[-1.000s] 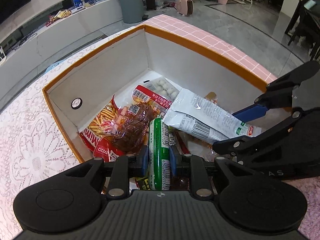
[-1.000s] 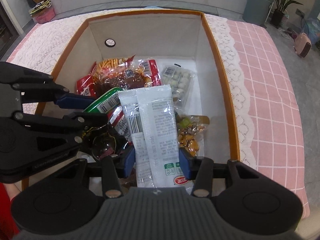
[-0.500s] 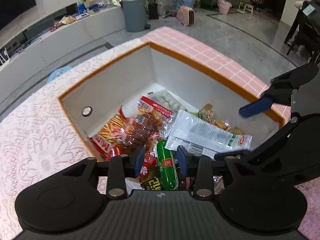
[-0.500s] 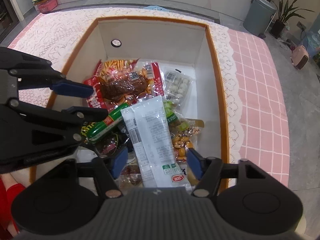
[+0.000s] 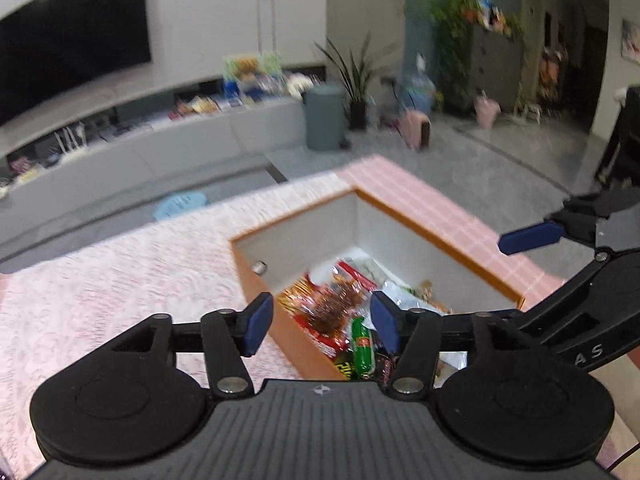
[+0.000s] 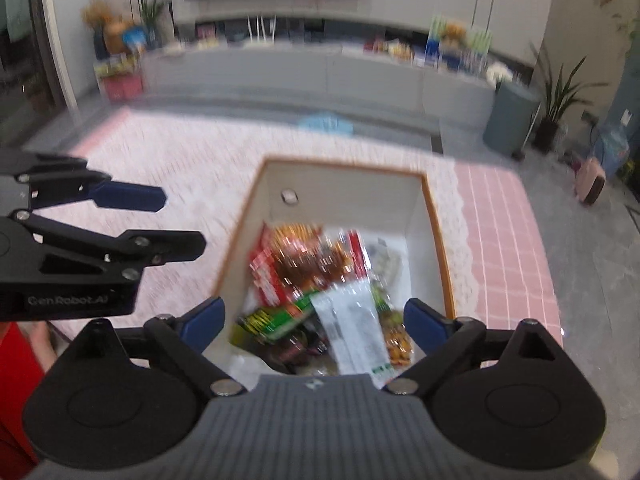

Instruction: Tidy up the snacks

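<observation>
Right wrist view is showing the white plastic snack packet [image 6: 354, 330] below my empty, opening right gripper [image 6: 316, 322]; the left view is catching only my left gripper [image 5: 320, 322] opening, empty, above the orange-rimmed cardboard box [image 5: 440, 246].

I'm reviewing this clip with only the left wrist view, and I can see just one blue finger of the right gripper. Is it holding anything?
Observer: No. In the right wrist view the right gripper has its jaws opening with nothing between them. The snacks lie below it in the box.
Operator: What tops the pile at the near end?
Observer: A white packet, lying partly over a green packet.
Operator: And the left gripper from the side?
Observer: The left gripper is empty too, jaws opening, seen left of the box against the lace cloth.
</observation>
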